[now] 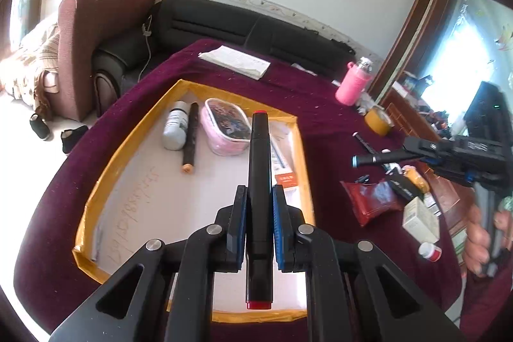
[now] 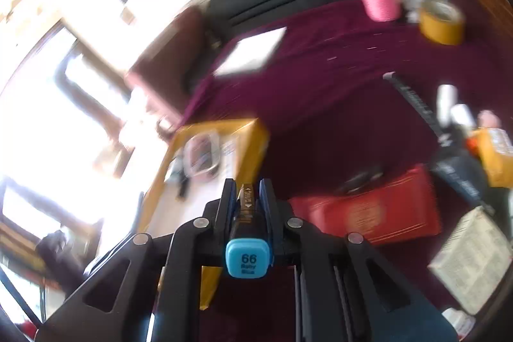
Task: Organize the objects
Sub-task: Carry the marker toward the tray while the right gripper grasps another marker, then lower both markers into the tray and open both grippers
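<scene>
My left gripper is shut on a black marker with red ends, held lengthwise above the white tray with yellow taped rim. In the tray lie a white bottle, a dark stick, a pink pouch and a paper leaflet. My right gripper is shut on a black marker with a blue "66" cap, held above the purple cloth right of the tray. The right gripper also shows in the left wrist view, with the blue-capped marker.
On the purple tablecloth right of the tray lie a red packet, small boxes, a red-capped vial, a yellow tape roll, a pink bottle and folded white paper. A black sofa stands behind.
</scene>
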`<state>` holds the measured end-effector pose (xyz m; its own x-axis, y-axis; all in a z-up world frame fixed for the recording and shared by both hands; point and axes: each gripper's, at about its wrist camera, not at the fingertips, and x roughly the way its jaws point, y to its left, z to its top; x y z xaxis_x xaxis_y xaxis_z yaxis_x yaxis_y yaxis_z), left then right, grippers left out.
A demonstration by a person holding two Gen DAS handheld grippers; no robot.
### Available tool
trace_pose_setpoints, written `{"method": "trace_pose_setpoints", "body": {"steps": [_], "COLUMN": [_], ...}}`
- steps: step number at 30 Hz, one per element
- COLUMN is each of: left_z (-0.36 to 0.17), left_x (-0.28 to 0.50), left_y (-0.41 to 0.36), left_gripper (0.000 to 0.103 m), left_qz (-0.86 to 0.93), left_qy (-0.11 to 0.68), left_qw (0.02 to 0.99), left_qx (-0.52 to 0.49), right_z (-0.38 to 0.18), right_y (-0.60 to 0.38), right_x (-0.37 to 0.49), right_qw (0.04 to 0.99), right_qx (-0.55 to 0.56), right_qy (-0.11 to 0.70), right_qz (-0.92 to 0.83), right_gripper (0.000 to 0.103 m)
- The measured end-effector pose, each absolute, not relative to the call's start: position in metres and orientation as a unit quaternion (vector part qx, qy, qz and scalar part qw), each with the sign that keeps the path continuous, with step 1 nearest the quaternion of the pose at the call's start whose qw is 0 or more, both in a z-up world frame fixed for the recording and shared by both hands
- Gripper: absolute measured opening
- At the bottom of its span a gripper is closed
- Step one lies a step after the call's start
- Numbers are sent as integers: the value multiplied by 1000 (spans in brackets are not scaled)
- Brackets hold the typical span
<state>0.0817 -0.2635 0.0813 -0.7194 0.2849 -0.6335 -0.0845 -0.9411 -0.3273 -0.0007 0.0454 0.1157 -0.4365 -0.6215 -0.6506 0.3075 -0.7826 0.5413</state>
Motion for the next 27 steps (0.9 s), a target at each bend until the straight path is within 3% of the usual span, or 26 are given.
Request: {"method": "trace_pose_setpoints", "body": {"steps": [8,19,27], "left_z": [52,16,16], "left_x": [53,2,8], "left_y": [-268,-270,-281], "left_gripper": [12,11,16], "left_qz": [897,869,878], "left_qy": [-129,-136,-174], "left_qw": [81,52,63], "left_qx": [-416,-473,-442], "right_z": [87,35,8], "right_y": [-42,-124,-146], "right_x": [18,-54,-63], "right_qw": [365,315,293], "right_qx": [535,590,614], "right_qy": [-108,-79,-49], "right_qz": [-754,-739,-732], "right_gripper": [13,13,14]}}
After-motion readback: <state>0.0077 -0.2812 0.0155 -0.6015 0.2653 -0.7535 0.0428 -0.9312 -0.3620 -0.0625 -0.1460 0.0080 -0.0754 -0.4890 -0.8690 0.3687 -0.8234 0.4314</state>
